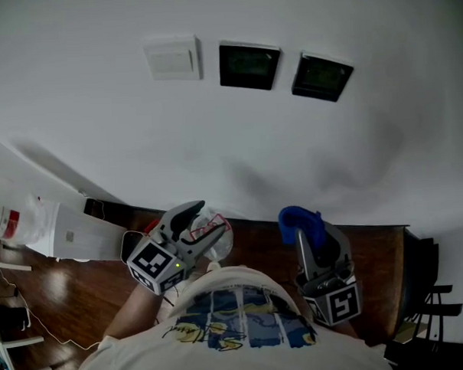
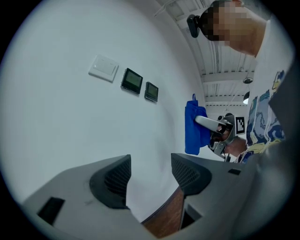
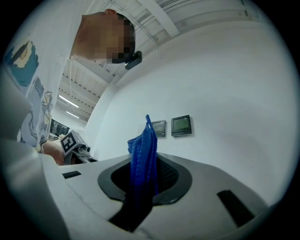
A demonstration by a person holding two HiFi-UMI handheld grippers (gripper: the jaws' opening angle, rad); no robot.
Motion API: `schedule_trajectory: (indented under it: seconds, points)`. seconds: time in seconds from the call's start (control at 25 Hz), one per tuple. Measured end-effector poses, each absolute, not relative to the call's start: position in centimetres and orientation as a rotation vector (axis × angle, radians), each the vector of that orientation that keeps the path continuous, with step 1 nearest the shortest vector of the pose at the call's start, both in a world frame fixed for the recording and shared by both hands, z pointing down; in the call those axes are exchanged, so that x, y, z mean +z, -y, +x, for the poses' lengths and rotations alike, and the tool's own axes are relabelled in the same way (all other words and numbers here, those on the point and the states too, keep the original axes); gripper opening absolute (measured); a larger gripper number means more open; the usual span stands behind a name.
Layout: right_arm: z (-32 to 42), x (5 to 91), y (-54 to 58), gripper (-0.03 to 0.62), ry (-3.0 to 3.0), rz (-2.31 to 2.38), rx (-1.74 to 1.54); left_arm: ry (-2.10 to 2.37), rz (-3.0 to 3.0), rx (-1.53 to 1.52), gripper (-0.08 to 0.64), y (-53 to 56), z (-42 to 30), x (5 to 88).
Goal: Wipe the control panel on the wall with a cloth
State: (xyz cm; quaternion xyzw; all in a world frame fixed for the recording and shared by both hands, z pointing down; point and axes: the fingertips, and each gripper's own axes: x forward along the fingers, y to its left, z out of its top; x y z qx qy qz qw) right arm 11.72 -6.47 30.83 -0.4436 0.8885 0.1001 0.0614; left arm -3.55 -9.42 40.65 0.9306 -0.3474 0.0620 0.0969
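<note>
**Blue fuzzy cloth [image 1: 300, 219] clamped in the right gripper [image 1: 314, 236], well below the wall panels**

Nearest the camera, the person's white shirt with a blue and yellow print [image 1: 237, 322] fills the bottom of the head view. Just beyond it, both hand-held grippers point up toward the wall.

The right gripper's jaws are closed tight on the cloth. The cloth stands upright between them and bunches above their tips.

The left gripper [image 1: 202, 222] sits off to the left, apart from the cloth. Its jaws are spread with nothing between them. In the left gripper view, only wall and floor show through the gap.

Beneath the grippers lies a dark brown wooden floor [image 1: 377, 270], which meets a plain white wall [image 1: 214, 143].

High on that wall, well apart from the cloth, two dark square control panels [image 1: 249, 65] hang side by side. A white rectangular switch plate [image 1: 172, 58] sits just to their left. In the right gripper view, the cloth's top tip lines up just beside the nearer panel.
</note>
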Motion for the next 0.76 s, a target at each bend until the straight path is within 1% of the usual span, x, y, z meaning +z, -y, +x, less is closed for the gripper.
schedule_trajectory:
  seconds: [0.12,0.4,0.76]
  points:
    - [12.6,31.1,6.6,0.095,-2.691,-1.326,0.323,1.062,2.75,0.176,0.242,9.4,-2.7,40.1]
    - [14.7,32.9,6.5,0.095,-2.716,-1.278,0.254,1.15,2.731,0.173,0.242,8.6,-0.5,40.5]
    - [17.7,33.8,5.7,0.095,-2.71,-1.28,0.225,1.185,2.719,0.229,0.242,7.7,1.4,41.4]
